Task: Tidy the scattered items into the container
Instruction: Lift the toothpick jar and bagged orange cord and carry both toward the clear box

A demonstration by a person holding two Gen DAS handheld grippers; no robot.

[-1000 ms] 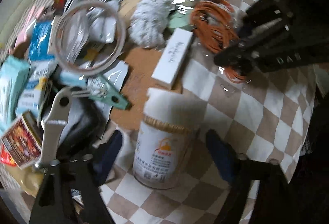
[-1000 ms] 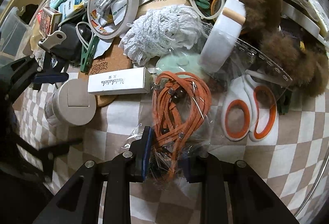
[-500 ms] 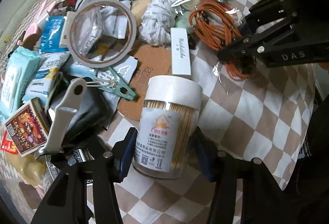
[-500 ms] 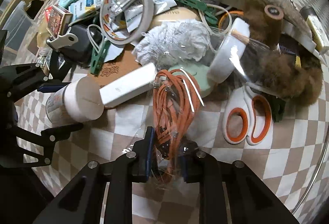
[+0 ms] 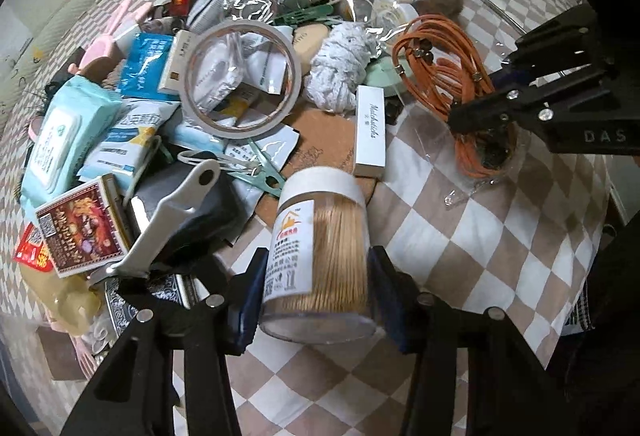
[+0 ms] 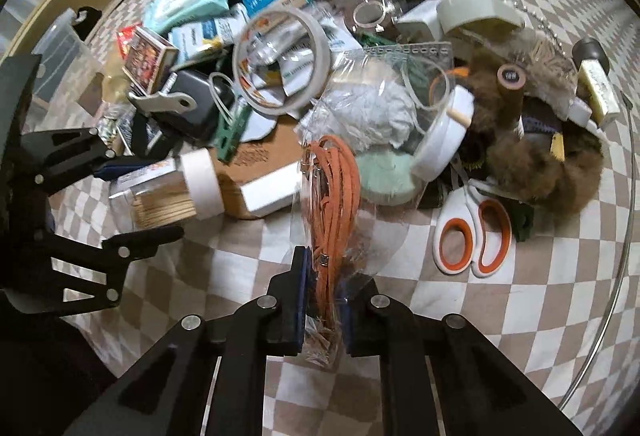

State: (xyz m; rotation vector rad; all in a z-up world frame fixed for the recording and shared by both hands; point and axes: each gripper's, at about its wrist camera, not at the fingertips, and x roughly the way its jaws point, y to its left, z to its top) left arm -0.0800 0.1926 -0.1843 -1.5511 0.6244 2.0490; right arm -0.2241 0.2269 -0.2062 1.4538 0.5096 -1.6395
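toothpick jar point(image 5: 320, 260): full, capped; clear bag point(image 6: 344, 220): orange cords point(image 6: 334, 196)

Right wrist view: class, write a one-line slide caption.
Right claw shut on a bagged orange cord above the checked cloth, scissors beside the clutter.

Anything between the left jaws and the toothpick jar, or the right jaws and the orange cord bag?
Nothing visible. The left gripper has its jaws closing on the toothpick jar, pads against its sides. The right gripper is shut directly on the bagged orange cord.
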